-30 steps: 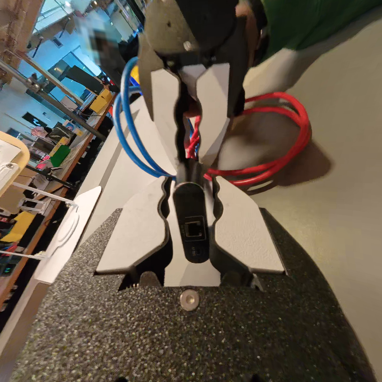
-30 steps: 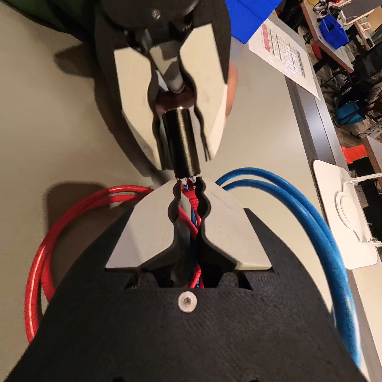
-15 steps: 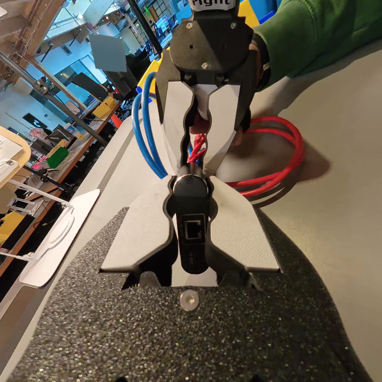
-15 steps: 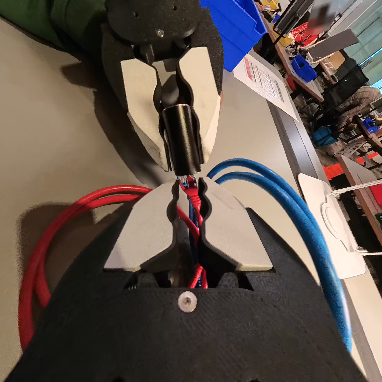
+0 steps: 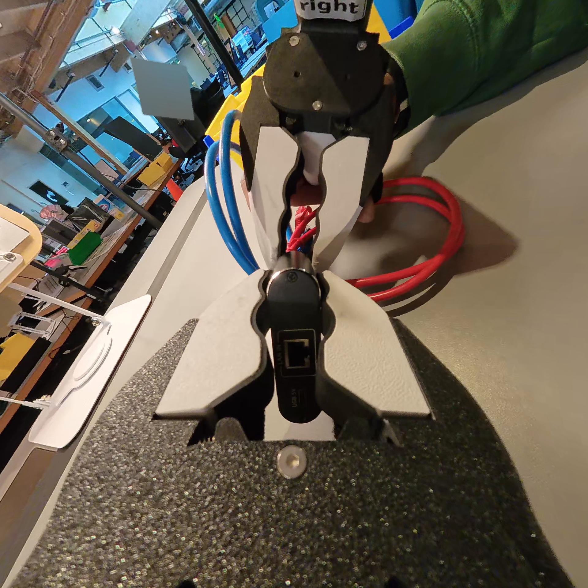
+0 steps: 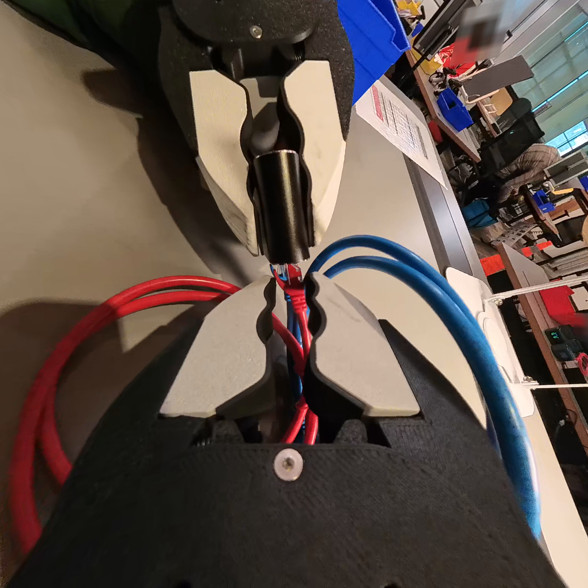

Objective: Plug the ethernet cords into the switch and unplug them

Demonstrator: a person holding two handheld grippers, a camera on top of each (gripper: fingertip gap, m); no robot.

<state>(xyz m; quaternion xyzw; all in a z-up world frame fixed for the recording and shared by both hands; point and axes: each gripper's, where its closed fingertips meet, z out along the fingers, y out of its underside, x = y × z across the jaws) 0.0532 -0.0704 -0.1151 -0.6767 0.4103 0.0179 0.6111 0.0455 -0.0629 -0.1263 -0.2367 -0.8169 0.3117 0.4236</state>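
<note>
1. The room [image 5: 63, 127] is a big open workshop: timber beams and blue-lit glazing fill the 9-to-12 o'clock part of the left wrist view, and long benches loaded with clutter run off toward 3 o'clock in the right wrist view.
2. The table [image 5: 509, 318] is a plain pale grey surface, and both grippers hang over it. A blue bin [image 6: 372, 41] stands at its far edge at 1 o'clock in the right wrist view, with a printed sheet [image 6: 404, 127] just beside it. A white flat plate [image 5: 89, 366] lies near the table edge at 9 o'clock in the left wrist view.
3. A green sleeve [image 5: 493, 47] comes in at 1 o'clock in the left wrist view, behind the right gripper.
4. The blue cord [image 6: 445, 302] loops out toward 3 o'clock in the right wrist view; the red cord [image 6: 63, 334] loops toward 9 o'clock and lies on the table.
5. The left gripper [image 5: 292, 280] is clamped on the switch [image 5: 294, 350], a slim black body held lengthwise between the fingers, its empty port facing the camera and its far end at the fingertips.
6. The right gripper [image 6: 289, 283] points at the left one, tips nearly meeting. Its fingers are close together around the red and blue cord ends, which run up the gap between them.
7. The red plug [image 6: 294, 273] sits at the switch's end at 12 o'clock from the right fingertips; how deep it is seated cannot be told.
</note>
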